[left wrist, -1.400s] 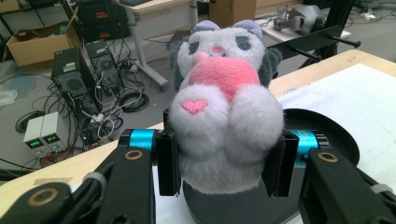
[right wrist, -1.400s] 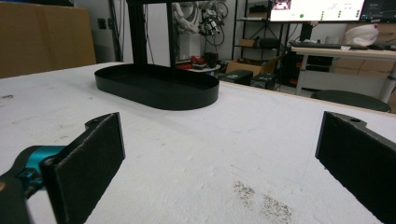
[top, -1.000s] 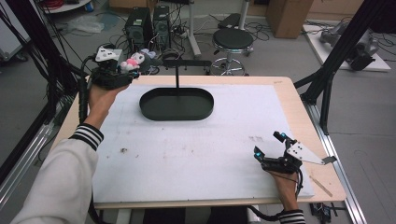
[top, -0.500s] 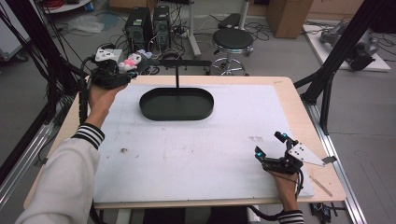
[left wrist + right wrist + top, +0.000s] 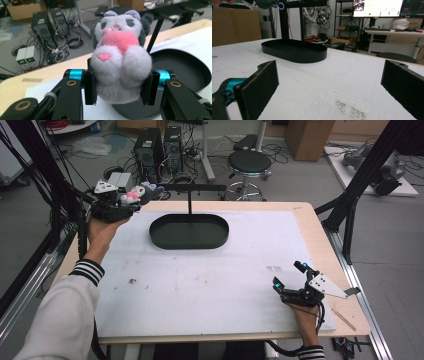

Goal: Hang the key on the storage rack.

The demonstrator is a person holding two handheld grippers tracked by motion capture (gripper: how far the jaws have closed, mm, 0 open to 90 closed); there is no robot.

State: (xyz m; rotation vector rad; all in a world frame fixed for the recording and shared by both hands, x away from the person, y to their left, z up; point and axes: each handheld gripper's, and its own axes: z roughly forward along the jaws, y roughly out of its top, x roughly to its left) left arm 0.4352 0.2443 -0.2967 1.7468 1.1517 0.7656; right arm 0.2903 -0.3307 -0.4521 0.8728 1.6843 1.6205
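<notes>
2 grippers work at the white-topped table. At far left, the left gripper is held above the table's back-left corner, its jaws clenched on a grey plush toy with a pink heart, squeezing its lower body from both sides. Just right of it sits the black oval tray with its upright T-stand. Far right, near the front edge, the right gripper rests low, jaws spread wide with nothing between them.
</notes>
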